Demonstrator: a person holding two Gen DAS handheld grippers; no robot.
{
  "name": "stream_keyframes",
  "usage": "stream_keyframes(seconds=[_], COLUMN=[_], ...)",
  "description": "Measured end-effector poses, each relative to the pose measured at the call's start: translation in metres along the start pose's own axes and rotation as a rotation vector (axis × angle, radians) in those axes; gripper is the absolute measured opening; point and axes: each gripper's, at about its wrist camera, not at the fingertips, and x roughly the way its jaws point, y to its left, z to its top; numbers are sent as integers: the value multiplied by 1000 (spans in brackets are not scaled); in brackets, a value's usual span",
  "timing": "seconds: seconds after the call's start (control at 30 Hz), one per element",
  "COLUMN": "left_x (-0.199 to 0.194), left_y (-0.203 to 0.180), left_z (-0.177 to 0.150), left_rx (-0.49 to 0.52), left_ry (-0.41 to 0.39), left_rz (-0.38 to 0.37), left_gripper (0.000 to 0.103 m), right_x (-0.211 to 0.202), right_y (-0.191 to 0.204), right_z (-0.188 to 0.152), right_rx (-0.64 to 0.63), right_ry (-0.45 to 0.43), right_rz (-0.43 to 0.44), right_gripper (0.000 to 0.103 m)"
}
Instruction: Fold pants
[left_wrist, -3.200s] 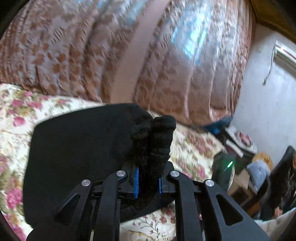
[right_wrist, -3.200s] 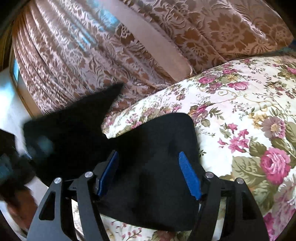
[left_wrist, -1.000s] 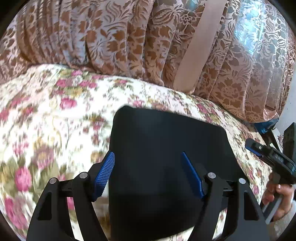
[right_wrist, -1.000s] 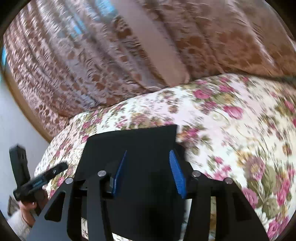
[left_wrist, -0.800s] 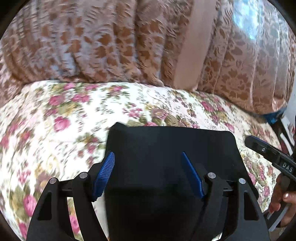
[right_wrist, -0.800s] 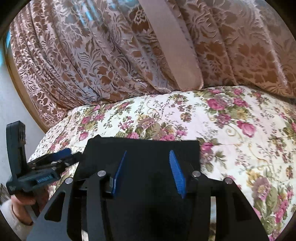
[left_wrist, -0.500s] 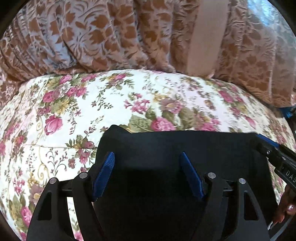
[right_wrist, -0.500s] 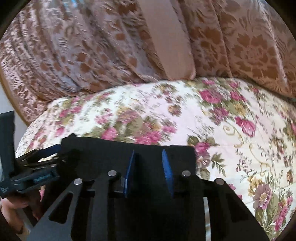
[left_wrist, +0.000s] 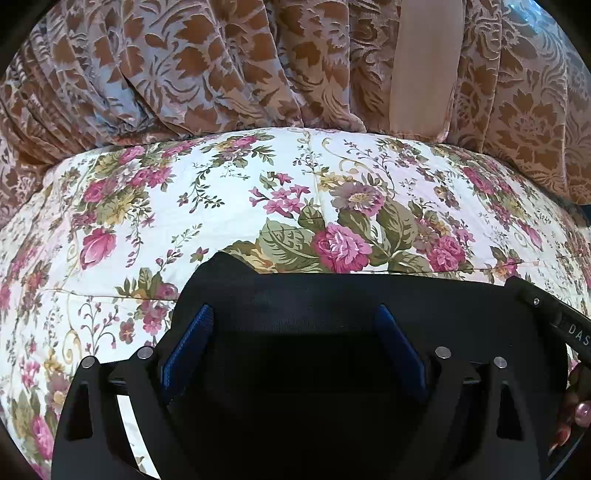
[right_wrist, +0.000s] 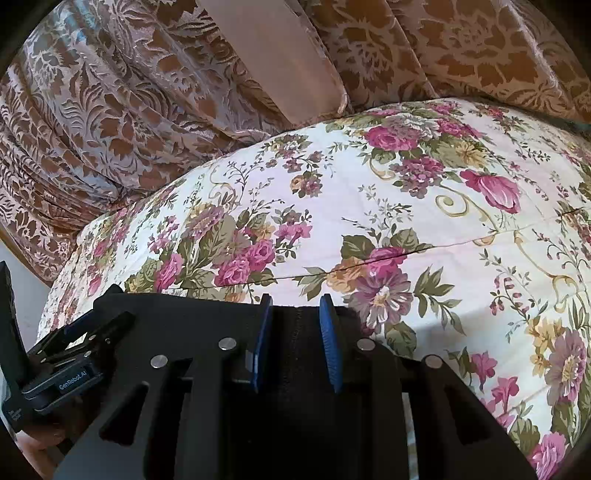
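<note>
The black pants (left_wrist: 332, 295) lie folded into a flat rectangle on the flowered bedspread (left_wrist: 184, 203). My left gripper (left_wrist: 293, 310) hovers over their left part near the far edge. Its jaws are opening wide and the blue pads (left_wrist: 192, 332) do not press the cloth beneath them. My right gripper (right_wrist: 295, 299) sits at the far right corner of the pants (right_wrist: 184, 314), jaws narrow, with a seamed ridge of black fabric filling the gap between the pads (right_wrist: 328, 339). Each view shows the other gripper at its edge: the right one (left_wrist: 554, 317) and the left one (right_wrist: 74, 343).
The flowered bedspread (right_wrist: 406, 184) stretches beyond and to both sides of the pants. A brown patterned curtain (left_wrist: 184, 74) hangs along the far edge of the bed, with a plain beige band (right_wrist: 288, 55) in it. A hand (left_wrist: 576, 424) shows at the right edge.
Both grippers came down and forward to the pants' far edge. The right jaws narrowed onto the fabric. The left jaws, earlier shut on bunched cloth, stand wider apart.
</note>
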Motion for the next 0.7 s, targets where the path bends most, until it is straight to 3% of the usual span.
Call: stream_keyframes(seconds=[0.33,0.4,0.47,0.7], left_x=[-5,-11,-22,-56], left_y=[1,3,6,21], left_z=[-2,-2,-3,-25], left_rx=[-4,-4,-7,-31], left_ry=[-15,-15,-21,-51], left_rz=[-9,-22,-32,-15], left_gripper=[88,89,89,89], right_x=[-13,-25,-42,-85], right_y=[17,15,14,22], right_z=[-4,-3,-5,-43], right_rx=[-23,-20,-24,-93], right_ry=[-30,-35,-63,-84], right_rz=[-9,12,31,17], right_gripper=[27,34,53,55])
